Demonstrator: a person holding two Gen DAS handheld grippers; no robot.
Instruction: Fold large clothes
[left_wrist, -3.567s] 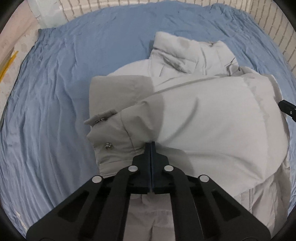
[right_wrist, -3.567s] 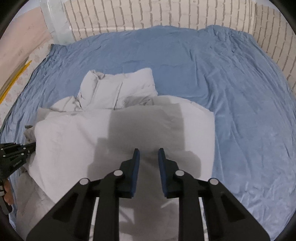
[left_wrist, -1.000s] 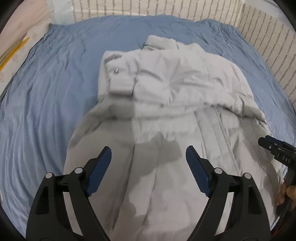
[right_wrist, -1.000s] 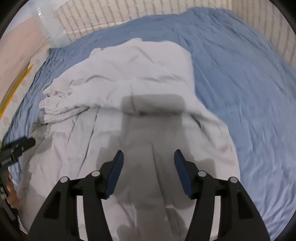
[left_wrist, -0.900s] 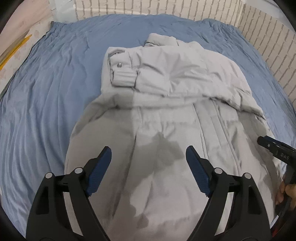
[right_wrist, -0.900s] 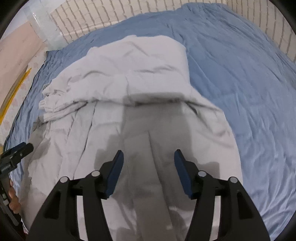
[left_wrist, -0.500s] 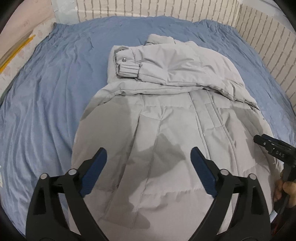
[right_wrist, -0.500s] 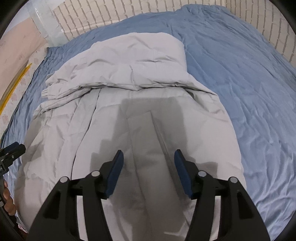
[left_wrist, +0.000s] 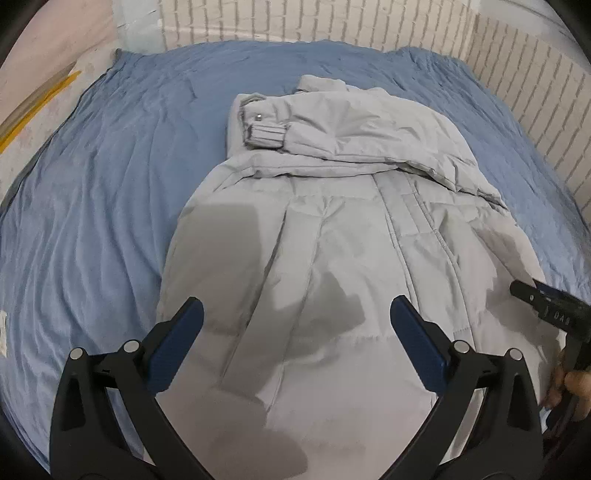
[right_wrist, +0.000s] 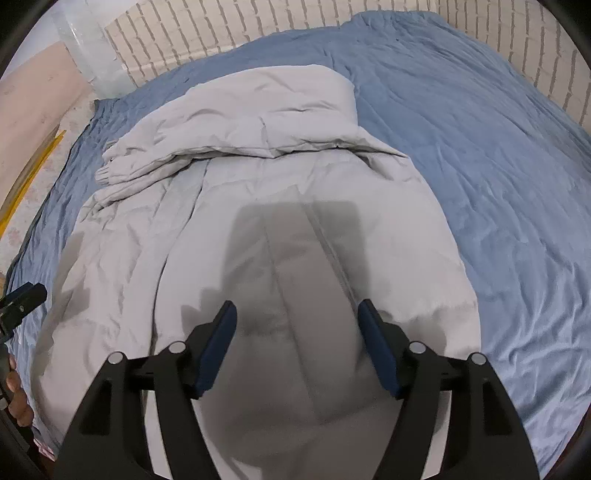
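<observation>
step: sleeves are folded across the upper part of the coat (left_wrist: 332, 236); both claws hang above its lower half with nothing in them, so this reads as the pause between folds.
coat: pale grey padded coat on the blue sheet (left_wrist: 110, 192) of the bed, collar toward the far edge by the brick wall (left_wrist: 332, 22), hem toward the near edge.
left claw (left_wrist: 293, 325): jaws have just been opening, now spread very wide; nothing between them, coat below.
right claw (right_wrist: 297, 325): jaws have just been opening, about half spread; empty, over the zip strip (right_wrist: 314, 273).
next move: likely drop both claws to the hem corners at the near edge, pinch the fabric, and carry it up toward the collar.
containers: none in view.
</observation>
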